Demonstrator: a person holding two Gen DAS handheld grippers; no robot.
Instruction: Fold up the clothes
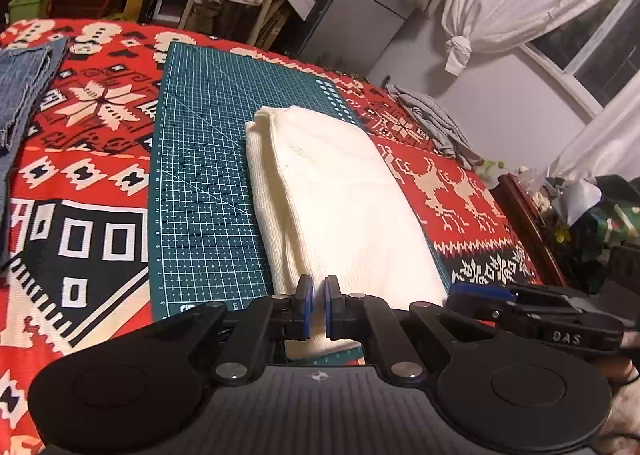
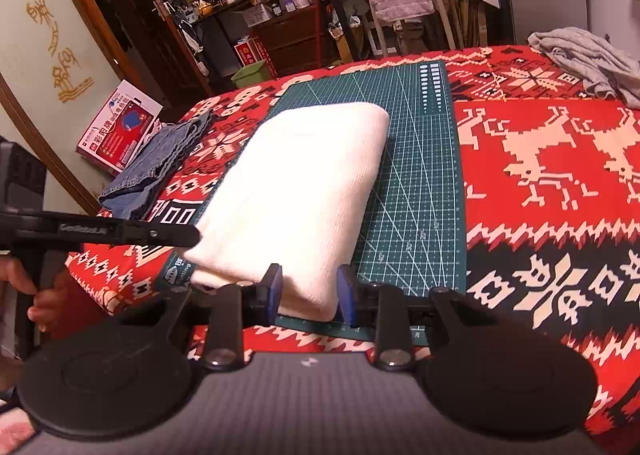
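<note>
Currently the cream knit garment [image 1: 332, 195] is folded into a thick rectangle on the green cutting mat [image 1: 200, 175], which lies on the red patterned blanket [image 1: 80, 159] covering the bed. Left gripper [image 1: 318, 305] sits at the near edge of the fold, jaws almost together with only a thin slit between the blue pads [image 1: 307, 303]; cream fabric shows in that slit, but I cannot tell whether it is pinched or just behind. Right gripper [image 2: 308, 291] is at the near right corner of the garment, jaws wider apart and straddling the folded corner, pads [image 2: 346, 291] just beside the cloth on either side, not clearly pressing it. Folded denim [image 2: 156, 171] lies on the blanket off the mat's left side, well apart from the garment. Crumpled grey garment [image 2: 588, 55] sits on the far right of the bed. A hand [image 2: 44, 295] holds the left gripper's handle in the right wrist view
</note>
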